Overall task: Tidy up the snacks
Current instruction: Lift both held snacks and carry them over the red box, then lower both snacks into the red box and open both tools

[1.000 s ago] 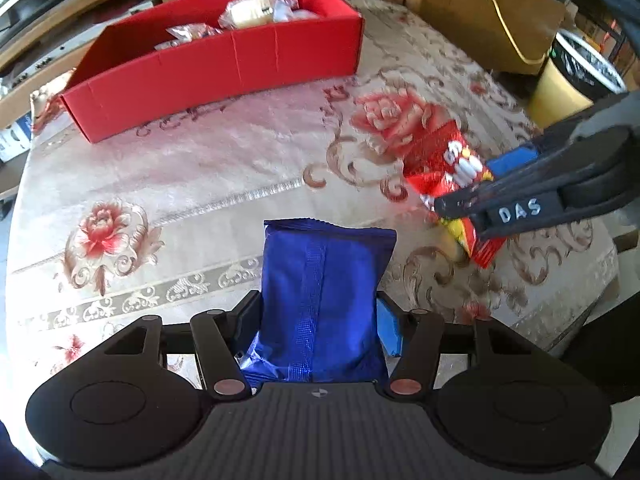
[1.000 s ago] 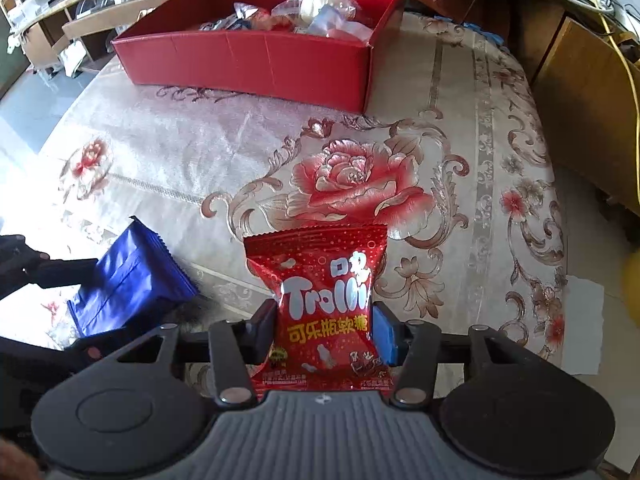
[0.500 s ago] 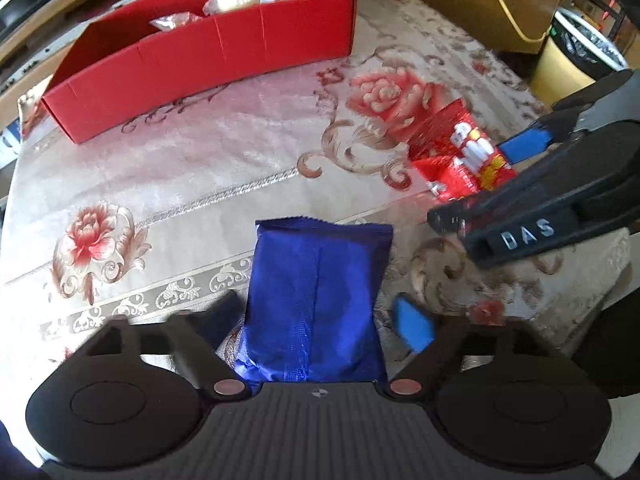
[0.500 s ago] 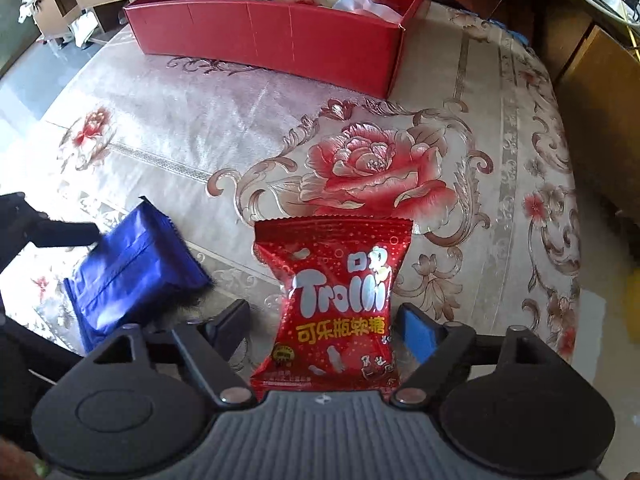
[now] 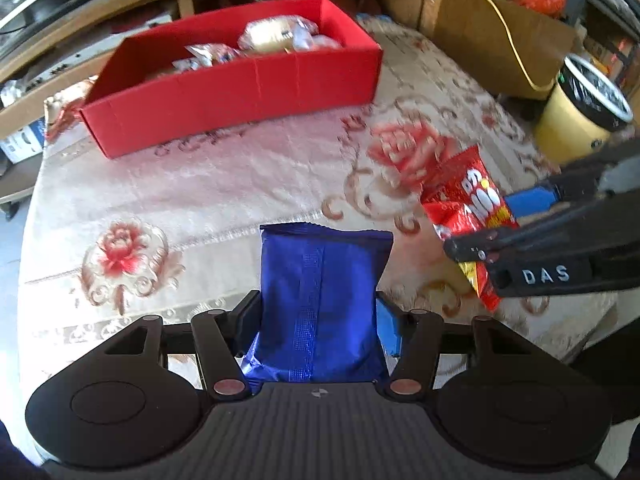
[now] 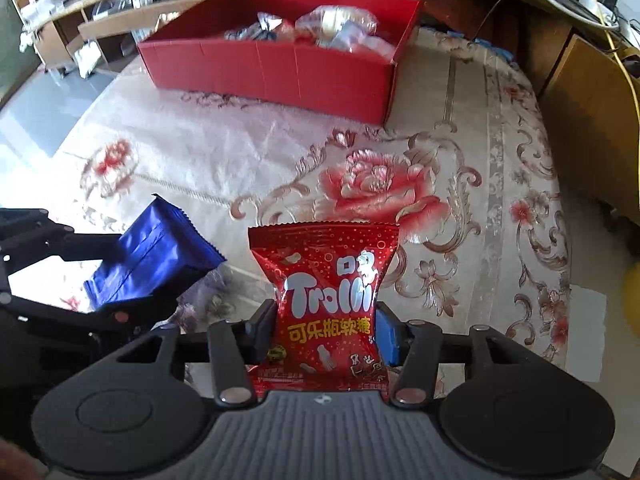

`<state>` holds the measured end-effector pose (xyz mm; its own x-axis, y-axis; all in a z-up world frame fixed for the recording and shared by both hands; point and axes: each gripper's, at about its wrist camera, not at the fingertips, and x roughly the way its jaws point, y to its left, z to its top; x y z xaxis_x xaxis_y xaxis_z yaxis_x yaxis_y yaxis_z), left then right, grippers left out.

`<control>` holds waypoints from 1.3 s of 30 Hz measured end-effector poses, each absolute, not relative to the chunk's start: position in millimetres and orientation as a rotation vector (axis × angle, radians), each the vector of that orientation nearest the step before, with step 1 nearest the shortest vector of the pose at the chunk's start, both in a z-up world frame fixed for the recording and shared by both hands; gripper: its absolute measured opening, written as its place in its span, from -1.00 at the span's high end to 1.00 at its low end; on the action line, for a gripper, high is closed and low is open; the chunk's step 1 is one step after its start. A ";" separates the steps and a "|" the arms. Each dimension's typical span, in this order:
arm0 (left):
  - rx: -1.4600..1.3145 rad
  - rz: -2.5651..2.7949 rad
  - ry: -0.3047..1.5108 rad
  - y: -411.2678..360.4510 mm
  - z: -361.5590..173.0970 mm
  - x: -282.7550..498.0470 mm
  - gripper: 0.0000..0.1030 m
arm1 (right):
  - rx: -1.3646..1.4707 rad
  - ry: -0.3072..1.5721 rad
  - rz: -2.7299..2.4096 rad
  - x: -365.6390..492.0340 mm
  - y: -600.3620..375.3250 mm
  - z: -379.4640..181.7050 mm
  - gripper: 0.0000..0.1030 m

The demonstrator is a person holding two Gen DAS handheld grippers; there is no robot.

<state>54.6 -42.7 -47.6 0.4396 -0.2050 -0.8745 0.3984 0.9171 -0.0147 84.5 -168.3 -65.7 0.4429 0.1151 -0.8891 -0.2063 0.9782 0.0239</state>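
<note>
Left gripper (image 5: 318,316) clamps a glossy blue foil packet (image 5: 320,300) at lower centre; right gripper (image 6: 326,330) clamps a shiny red Trolli candy bag (image 6: 326,304).

Home room, floral tablecloth (image 6: 472,128), wooden shelving (image 5: 120,12), bin (image 5: 580,116)

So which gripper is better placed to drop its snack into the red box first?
Probably the right gripper: it holds the red candy bag, and the red box looks slightly nearer. The left gripper holds the blue packet.
</note>
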 end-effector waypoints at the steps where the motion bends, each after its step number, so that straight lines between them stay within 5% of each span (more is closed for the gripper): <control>1: 0.194 -0.374 1.044 -41.5 -44.6 56.2 -0.27 | -0.080 1.085 0.203 84.3 -169.1 -62.7 -0.01; 39: -0.007 -0.257 0.729 -34.7 43.3 174.2 -0.25 | 0.142 0.787 0.139 191.8 -172.6 30.0 -0.01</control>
